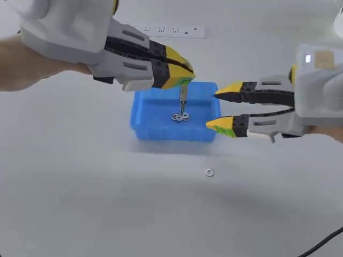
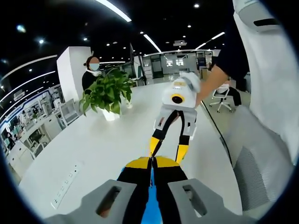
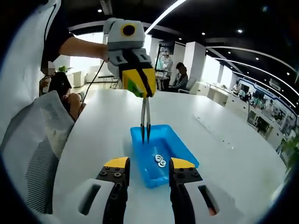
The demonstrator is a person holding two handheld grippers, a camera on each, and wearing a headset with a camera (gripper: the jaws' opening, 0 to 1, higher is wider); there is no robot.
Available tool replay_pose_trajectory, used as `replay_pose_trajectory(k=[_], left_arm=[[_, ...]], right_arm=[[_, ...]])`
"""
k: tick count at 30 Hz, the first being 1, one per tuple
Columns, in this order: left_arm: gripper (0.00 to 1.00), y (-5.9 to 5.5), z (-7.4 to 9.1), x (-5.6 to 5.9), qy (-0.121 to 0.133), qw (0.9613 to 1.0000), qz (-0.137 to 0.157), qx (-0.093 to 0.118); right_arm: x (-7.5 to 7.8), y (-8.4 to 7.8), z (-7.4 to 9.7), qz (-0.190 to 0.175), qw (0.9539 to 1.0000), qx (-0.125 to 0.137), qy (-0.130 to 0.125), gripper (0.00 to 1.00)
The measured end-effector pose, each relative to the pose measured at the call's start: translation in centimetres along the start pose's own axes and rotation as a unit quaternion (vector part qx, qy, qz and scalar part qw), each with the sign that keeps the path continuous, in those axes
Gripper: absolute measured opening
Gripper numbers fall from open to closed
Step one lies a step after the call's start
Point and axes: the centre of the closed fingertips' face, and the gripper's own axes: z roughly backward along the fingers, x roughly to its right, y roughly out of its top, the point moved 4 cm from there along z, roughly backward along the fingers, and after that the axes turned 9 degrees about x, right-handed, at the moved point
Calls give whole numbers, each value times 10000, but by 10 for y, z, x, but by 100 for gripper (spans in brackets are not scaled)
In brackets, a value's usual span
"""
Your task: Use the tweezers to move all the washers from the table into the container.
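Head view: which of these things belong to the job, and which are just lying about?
Belong to the job:
tweezers, held in the left hand-held gripper
blue container
washers inside it
one washer on the table
right hand-held gripper, open

Just lying about:
power strip
dark cable
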Motion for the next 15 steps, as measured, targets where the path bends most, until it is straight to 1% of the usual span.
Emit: replay_pose_trajectory(k=[4, 7, 11, 12, 13, 14, 15], left_arm=[[5, 6, -7, 9, -107, 9999, -60, -1], [5, 7, -15, 22, -237, 9997, -85, -24], [5, 6, -23, 35, -372, 9993, -54, -20], [5, 6, -25, 39, -402, 9992, -29, -18], [5, 2, -25, 40, -415, 9991, -14, -15], [5, 0, -27, 43, -427, 9991, 12, -15], [5, 1, -28, 46, -439, 9990, 26, -13]], right_arm=[[-14, -10, 24, -196, 9996, -81, -198, 34], [-21, -15, 35, -333, 9989, -86, -329, 34], [-29, -17, 44, -467, 9978, -41, -473, 34], [-30, -17, 46, -485, 9977, -38, -483, 34], [-32, -18, 47, -506, 9975, -44, -489, 34], [-33, -19, 48, -509, 9975, -53, -495, 34], [-34, -20, 48, -517, 9974, -57, -498, 34]])
